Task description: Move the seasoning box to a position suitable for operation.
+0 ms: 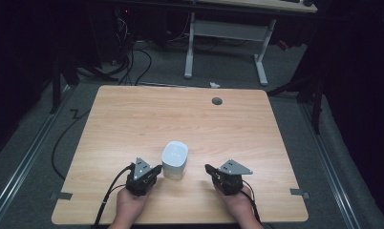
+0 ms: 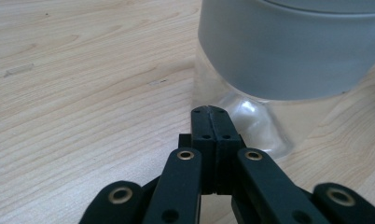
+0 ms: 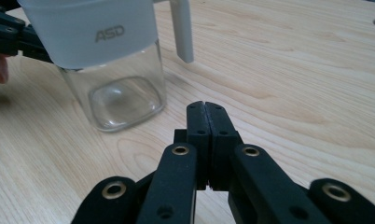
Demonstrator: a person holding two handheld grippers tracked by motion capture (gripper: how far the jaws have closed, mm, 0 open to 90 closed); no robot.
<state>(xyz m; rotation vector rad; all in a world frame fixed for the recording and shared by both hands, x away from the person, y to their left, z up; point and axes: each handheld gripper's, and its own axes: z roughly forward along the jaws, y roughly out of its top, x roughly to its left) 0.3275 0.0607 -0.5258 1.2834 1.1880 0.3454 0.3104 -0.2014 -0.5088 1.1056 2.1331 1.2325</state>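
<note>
A: Both pairs of jaws are pressed flat together, holding nothing. The left gripper (image 2: 211, 111) has its tips just short of the base of the glass jar (image 2: 251, 116); whether they touch the glass cannot be told. The right gripper (image 3: 207, 106) points at the same jar from the other side, near it but apart.

B: And the hands?

A: In the high view, the person's left hand (image 1: 131, 203) and right hand (image 1: 238, 202) come in from the near edge, each wrapped round the back of its gripper. The left gripper angles toward the jar's left side, just beside it. The right gripper sits further off, its tips turned left toward the jar. A black cable (image 1: 106, 198) trails back from the left one.

B: The surface?

A: A light wood-grain tabletop (image 1: 147, 114) with a round grommet hole (image 1: 217, 100) near the far edge. The jar stands upright near the front, between the grippers. Beyond is grey carpet, loose cables (image 1: 137, 62) and the white legs of another desk (image 1: 228, 43) in a dark room.

B: Any lettering?

A: The jar's frosted white lid band (image 3: 90, 30) reads "ASD". A white tab (image 3: 182, 30) hangs down at one side. The clear body looks empty.
</note>
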